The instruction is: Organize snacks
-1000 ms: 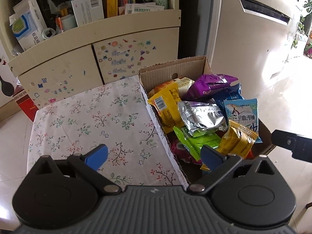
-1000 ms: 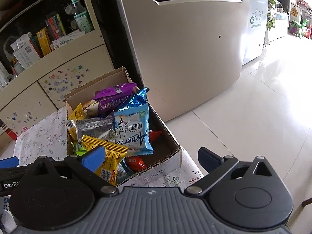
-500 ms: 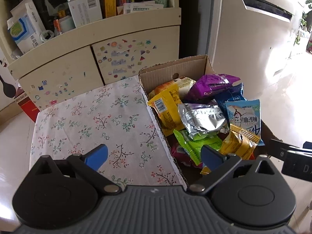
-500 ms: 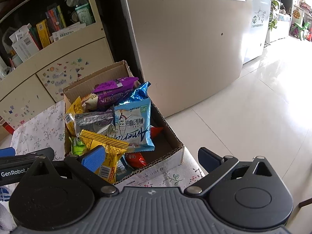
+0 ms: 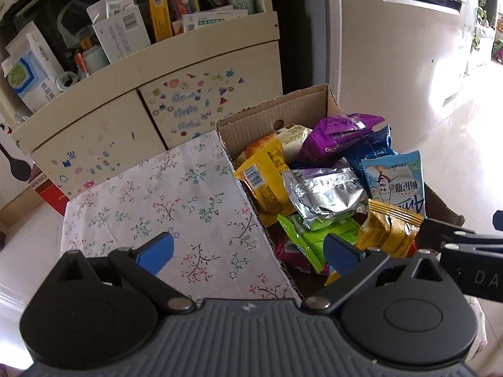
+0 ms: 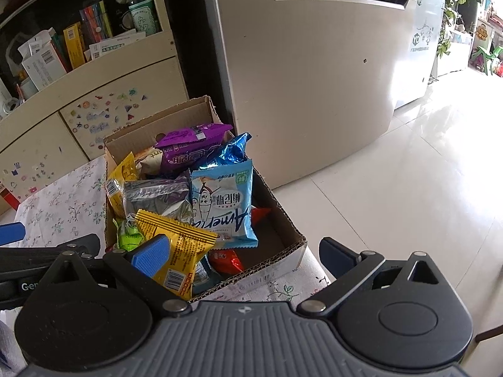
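Cardboard box (image 5: 276, 113) sits at the right edge of the floral-cloth worktop (image 5: 163, 194), heaped with snack packets. Top of pile: light-blue packet (image 6: 224, 204), silver packet (image 5: 327, 194), purple packet (image 6: 191, 147). Small yellow packet (image 6: 179, 251) at the box's near end. Left hand-held gripper (image 5: 248, 251) wide open, empty, straddling the box's left wall. Right hand-held gripper (image 6: 242, 251) wide open, empty, over the box's near end.
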